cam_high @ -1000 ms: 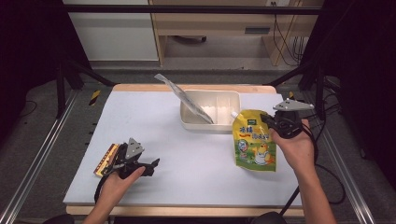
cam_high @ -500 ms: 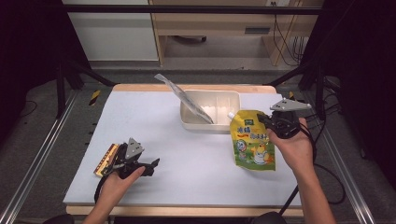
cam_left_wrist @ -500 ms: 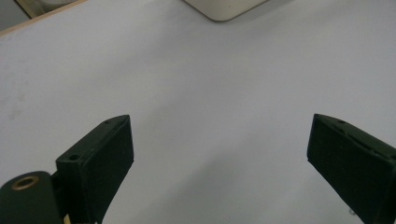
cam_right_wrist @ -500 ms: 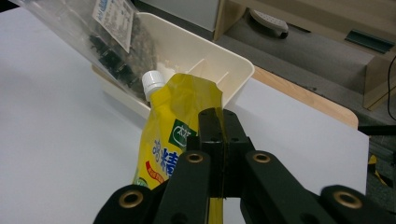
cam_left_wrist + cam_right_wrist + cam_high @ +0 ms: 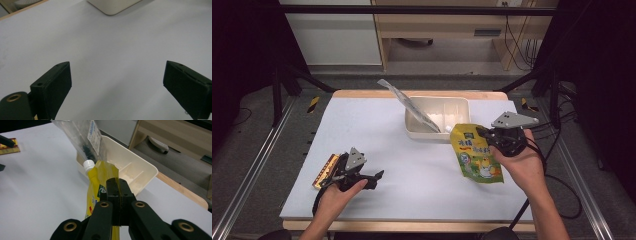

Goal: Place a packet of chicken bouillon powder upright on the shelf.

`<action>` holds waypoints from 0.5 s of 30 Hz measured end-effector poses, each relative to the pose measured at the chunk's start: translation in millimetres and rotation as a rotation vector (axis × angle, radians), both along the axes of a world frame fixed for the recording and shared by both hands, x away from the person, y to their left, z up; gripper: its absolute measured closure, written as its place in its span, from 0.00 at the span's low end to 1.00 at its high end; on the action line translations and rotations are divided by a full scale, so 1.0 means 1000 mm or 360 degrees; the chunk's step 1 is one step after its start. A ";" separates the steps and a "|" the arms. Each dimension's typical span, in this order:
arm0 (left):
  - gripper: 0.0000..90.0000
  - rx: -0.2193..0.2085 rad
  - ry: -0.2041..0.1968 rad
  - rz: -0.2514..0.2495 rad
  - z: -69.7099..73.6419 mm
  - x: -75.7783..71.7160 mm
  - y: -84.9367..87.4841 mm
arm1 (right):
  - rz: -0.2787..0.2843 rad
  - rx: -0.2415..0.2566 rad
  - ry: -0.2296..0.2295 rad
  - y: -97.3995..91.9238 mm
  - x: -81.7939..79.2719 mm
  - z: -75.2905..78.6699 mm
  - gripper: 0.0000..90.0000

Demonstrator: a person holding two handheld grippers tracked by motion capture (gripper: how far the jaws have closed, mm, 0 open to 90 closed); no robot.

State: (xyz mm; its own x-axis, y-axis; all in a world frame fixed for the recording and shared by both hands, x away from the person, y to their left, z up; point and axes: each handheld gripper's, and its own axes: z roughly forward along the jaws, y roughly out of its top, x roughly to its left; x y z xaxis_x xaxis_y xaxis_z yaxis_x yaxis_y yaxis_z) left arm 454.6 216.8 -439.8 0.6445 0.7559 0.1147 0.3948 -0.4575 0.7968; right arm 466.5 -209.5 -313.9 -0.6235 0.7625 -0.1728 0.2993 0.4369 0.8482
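Carrying the yellow spout pouch (image 5: 475, 159) toward the cream tray (image 5: 460, 107) looks like the step in hand here, if I'm reading it right. The pouch sits just in front of the tray's near right corner, its white cap (image 5: 88, 165) right up against the tray's near wall, lower end hanging down toward the white table (image 5: 412, 165). The right gripper (image 5: 486, 135) has its jaws clamped tight on the pouch's upper edge, just right of the tray's corner; the right gripper view shows the yellow film pinched flat between them. A clear plastic bag (image 5: 404, 102) already leans out of the tray's left compartment, sticking up over its far left rim. Next move, I'd guess, is lifting the pouch clear of the near wall and letting go over a free compartment on the right; floppy pouch, so the bottom could snag on the rim. Well to the left of the tray and nearer the person, the left gripper (image 5: 374, 179) rests by the table with jaws wide apart and nothing between them, a small yellow and red packet (image 5: 324, 170) just beyond it on the far side from the tray.
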 end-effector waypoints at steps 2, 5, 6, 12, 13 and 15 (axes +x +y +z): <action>0.09 -0.0010 0.0001 -0.0028 0.003 -0.001 0.000 | 0.0033 -0.0009 -0.0010 0.005 -0.003 0.001 1.00; 0.09 -0.0032 -0.0009 -0.0072 0.009 -0.003 -0.003 | 0.0076 -0.0016 -0.0022 0.011 -0.006 0.002 1.00; 0.09 -0.0043 -0.0016 -0.0093 0.012 -0.004 -0.003 | 0.0083 -0.0021 -0.0023 0.014 -0.007 0.002 1.00; 0.09 -0.0103 -0.0023 -0.0172 0.025 -0.005 -0.008 | 0.0176 -0.0011 -0.0031 0.030 -0.008 0.004 1.00; 0.09 -0.0109 -0.0032 -0.0179 0.026 -0.004 -0.009 | 0.0195 -0.0018 -0.0030 0.033 -0.008 0.003 1.00; 0.09 -0.0118 -0.0032 -0.0187 0.029 -0.003 -0.009 | 0.0233 -0.0026 -0.0028 0.040 -0.009 0.002 1.00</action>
State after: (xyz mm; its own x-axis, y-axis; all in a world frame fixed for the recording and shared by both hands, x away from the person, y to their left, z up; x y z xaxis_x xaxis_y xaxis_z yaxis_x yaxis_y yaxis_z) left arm 451.5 207.4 -410.8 0.7273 0.6822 0.0753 0.3253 -0.4393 0.8374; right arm 457.8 -169.1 -311.6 -0.7245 0.6607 -0.1963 0.2165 0.4885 0.8453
